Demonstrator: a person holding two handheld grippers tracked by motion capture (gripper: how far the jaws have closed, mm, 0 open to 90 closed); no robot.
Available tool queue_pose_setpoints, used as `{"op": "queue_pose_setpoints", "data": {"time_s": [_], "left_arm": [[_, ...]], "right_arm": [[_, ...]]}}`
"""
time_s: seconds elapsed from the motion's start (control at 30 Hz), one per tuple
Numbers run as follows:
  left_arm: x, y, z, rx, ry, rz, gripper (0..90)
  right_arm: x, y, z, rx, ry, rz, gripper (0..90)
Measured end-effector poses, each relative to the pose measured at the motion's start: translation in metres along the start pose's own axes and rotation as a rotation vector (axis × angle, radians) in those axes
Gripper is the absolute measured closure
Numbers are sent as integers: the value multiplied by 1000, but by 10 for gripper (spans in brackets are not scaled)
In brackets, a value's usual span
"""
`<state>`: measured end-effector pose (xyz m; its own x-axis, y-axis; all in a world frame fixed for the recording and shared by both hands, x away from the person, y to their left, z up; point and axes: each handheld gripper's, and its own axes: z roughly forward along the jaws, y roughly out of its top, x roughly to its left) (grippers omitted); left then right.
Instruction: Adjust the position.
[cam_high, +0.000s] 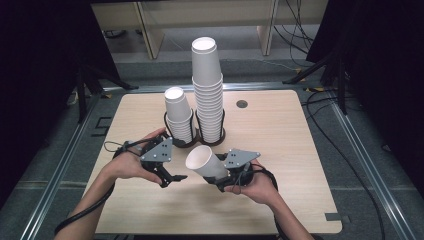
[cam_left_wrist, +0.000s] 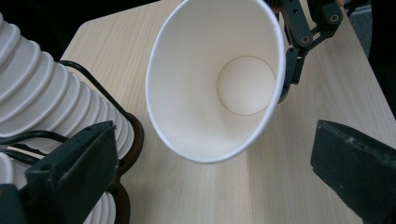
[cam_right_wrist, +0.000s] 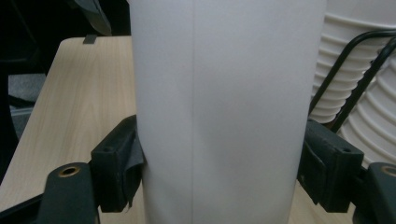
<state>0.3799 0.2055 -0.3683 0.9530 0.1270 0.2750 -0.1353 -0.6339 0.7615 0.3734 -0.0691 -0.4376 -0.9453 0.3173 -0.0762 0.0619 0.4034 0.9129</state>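
Now the right gripper (cam_high: 223, 179) has its jaws clamped on a cup (cam_high: 206, 163), one on each side of the cup's wall. The cup lies tipped, mouth toward the left gripper (cam_high: 171, 179), whose jaws stand wide apart with nothing between them. To do this well, squeeze softly so the paper does not crush, and keep the cup steady. Both hands hang low over the table (cam_high: 280, 150), just in front of two stacks (cam_high: 207, 100) in a rack (cam_high: 194, 137).
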Motion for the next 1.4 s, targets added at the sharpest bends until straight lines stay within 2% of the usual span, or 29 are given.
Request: {"op": "queue_pose_setpoints", "data": {"time_s": [0.1, 0.23, 0.3, 0.37, 0.4, 0.43, 0.47, 0.53, 0.57, 0.6, 0.63, 0.67, 0.7, 0.73, 0.77, 0.8, 0.83, 0.87, 0.9, 0.97, 1.0, 1.07, 1.17, 1.23, 1.27, 1.3, 1.33, 1.37, 1.4], "left_arm": [[1, -5, 0, -37, 22, -34, 3], [2, -12, 0, -113, 46, -103, 3], [1, -15, 1, -130, 49, -127, 3], [-1, -19, 4, -148, 56, -155, 4], [-2, -22, 5, -151, 57, -162, 4], [-3, -24, 6, -161, 65, -169, 3], [-2, -26, 7, -165, 72, -170, 3], [-2, -30, 9, -191, 78, -181, 4], [-2, -32, 10, -202, 80, -191, 4], [-3, -33, 11, -212, 79, -212, 9], [-3, -34, 12, -224, 75, -226, 9], [-3, -35, 13, -229, 78, -235, 10], [-5, -36, 15, -246, 79, -258, 10], [-5, -37, 16, -261, 79, -268, 11], [-4, -38, 17, -274, 82, -276, 13], [-5, -38, 18, -290, 81, -302, 13], [-4, -39, 20, -310, 82, -312, 14], [-3, -40, 21, -329, 85, -307, 14], [-3, -40, 22, -340, 88, -325, 14], [-4, -40, 25, -373, 74, -369, 14], [-5, -40, 27, -379, 65, -399, 14], [-6, -39, 30, -389, 59, -429, 14], [-6, -38, 34, -406, 59, -446, 13], [-5, -37, 36, -408, 64, -458, 14], [-5, -36, 37, -404, 61, -460, 14], [-5, -36, 39, -407, 61, -463, 14], [-5, -35, 40, -400, 63, -466, 14], [-5, -35, 40, -401, 64, -467, 14], [-3, -35, 40, -383, 70, -445, 14]], "right_arm": [[-2, -2, -4, -35, -15, 8, 247], [-3, -7, -10, -84, -31, 28, 245], [-5, -9, -13, -109, -60, 13, 243], [-6, -12, -15, -146, -63, 45, 241], [-7, -13, -17, -152, -80, 40, 240], [-8, -16, -18, -185, -83, 40, 240], [-8, -17, -18, -196, -68, 66, 239], [-9, -19, -21, -215, -85, 57, 238], [-10, -20, -24, -201, -115, 47, 238], [-10, -21, -23, -219, -94, 71, 238], [-11, -22, -25, -220, -126, 48, 238], [-12, -22, -25, -217, -121, 49, 238], [-11, -22, -24, -233, -105, 70, 238], [-10, -22, -26, -220, -119, 86, 238], [-13, -22, -26, -231, -137, 53, 237], [-11, -22, -26, -239, -123, 86, 237], [-11, -22, -26, -247, -110, 102, 237], [-11, -22, -27, -237, -123, 102, 236], [-12, -23, -25, -258, -118, 103, 236], [-12, -24, -25, -262, -116, 106, 235], [-13, -25, -24, -264, -132, 84, 235], [-11, -26, -23, -249, -136, 96, 235], [-10, -27, -19, -264, -126, 106, 235], [-9, -27, -19, -241, -132, 94, 235], [-9, -28, -17, -256, -120, 98, 235], [-10, -27, -17, -255, -137, 67, 234], [-9, -27, -16, -242, -142, 79, 234], [-9, -27, -16, -247, -147, 65, 234], [-9, -27, -16, -246, -145, 68, 233]]}}
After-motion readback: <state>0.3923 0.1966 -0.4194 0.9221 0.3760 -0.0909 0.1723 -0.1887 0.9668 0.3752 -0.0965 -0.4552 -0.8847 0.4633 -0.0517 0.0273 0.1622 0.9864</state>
